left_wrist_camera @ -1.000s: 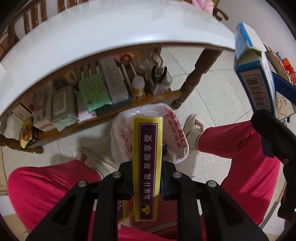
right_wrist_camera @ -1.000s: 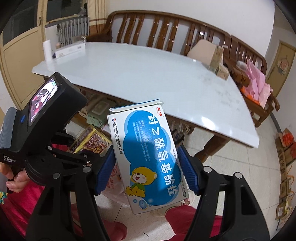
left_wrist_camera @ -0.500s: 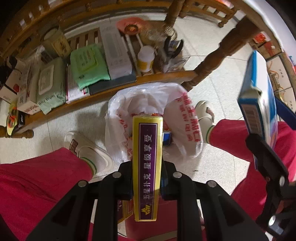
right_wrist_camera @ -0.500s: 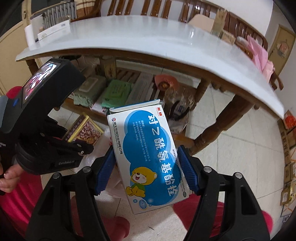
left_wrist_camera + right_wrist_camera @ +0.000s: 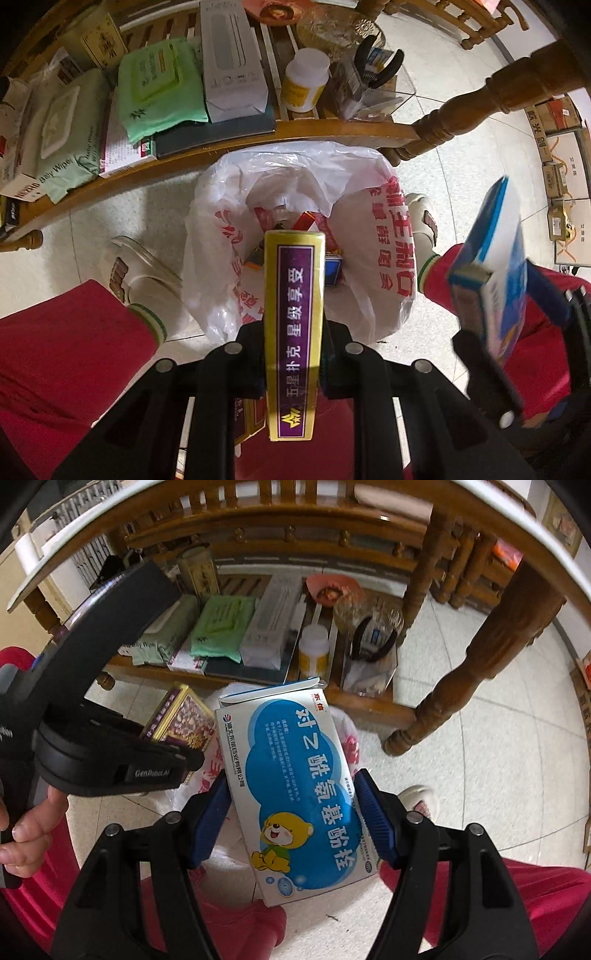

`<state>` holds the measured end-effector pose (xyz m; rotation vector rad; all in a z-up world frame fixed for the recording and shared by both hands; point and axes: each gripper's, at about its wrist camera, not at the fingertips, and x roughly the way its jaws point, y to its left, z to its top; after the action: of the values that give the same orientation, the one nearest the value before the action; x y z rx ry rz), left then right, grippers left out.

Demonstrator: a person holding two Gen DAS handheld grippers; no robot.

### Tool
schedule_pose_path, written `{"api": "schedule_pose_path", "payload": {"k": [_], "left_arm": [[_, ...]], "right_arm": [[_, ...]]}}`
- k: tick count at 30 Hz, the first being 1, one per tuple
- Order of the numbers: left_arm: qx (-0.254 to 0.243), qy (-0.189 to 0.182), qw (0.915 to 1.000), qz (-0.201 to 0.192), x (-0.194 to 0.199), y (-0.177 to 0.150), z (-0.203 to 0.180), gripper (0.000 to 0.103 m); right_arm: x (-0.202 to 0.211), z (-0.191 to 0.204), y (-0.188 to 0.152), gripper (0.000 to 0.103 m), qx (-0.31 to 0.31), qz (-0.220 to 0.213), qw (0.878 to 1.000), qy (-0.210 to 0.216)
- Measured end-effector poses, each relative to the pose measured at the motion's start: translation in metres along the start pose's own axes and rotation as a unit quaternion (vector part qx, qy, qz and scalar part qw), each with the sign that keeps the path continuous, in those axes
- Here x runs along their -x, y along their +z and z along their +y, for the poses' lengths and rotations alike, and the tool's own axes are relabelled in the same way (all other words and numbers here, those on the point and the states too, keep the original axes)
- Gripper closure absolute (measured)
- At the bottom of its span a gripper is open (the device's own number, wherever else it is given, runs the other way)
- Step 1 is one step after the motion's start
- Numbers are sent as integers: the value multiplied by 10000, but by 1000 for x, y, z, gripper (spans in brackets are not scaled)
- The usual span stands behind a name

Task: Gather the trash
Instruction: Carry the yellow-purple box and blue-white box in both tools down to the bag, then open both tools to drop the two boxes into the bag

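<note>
My left gripper [image 5: 293, 354] is shut on a yellow and purple playing-card box [image 5: 293, 325], held right above the open mouth of a white plastic trash bag [image 5: 373, 236] with red print on the floor. The bag holds several small packets. My right gripper [image 5: 293, 812] is shut on a blue and white medicine box [image 5: 295, 790] with a cartoon bear. That box also shows at the right of the left wrist view [image 5: 495, 273], beside the bag. The card box [image 5: 177, 716] and left gripper show at the left of the right wrist view.
A wooden shelf [image 5: 332, 129] under the white table holds wipes packs [image 5: 159, 85], a white carton [image 5: 232, 62], a pill bottle [image 5: 304, 85] and pliers [image 5: 380, 62]. A turned table leg [image 5: 461, 114] stands right of the bag. Red-trousered legs [image 5: 62, 350] and slippers flank the bag.
Both grippers have dropped from table height and tilted down toward the floor. The bag is now closer and directly beneath the card box. Both boxes stay gripped.
</note>
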<state>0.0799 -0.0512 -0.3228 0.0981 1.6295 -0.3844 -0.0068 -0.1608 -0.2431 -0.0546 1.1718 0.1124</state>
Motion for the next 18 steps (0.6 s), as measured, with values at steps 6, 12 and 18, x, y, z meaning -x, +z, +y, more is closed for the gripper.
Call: {"api": "schedule_pose_path", "payload": {"k": [6, 12, 18], "left_arm": [[180, -49, 9996, 219, -22, 9, 8, 83], [385, -167, 9983, 394, -39, 16, 17, 83], [524, -176, 9973, 475, -52, 26, 21, 83]], "right_arm": [[-24, 2, -2, 37, -63, 249, 9997, 25], [-44, 4, -5, 37, -44, 433, 9991, 17], [-63, 3, -9, 37, -82, 686, 9975, 112]]}}
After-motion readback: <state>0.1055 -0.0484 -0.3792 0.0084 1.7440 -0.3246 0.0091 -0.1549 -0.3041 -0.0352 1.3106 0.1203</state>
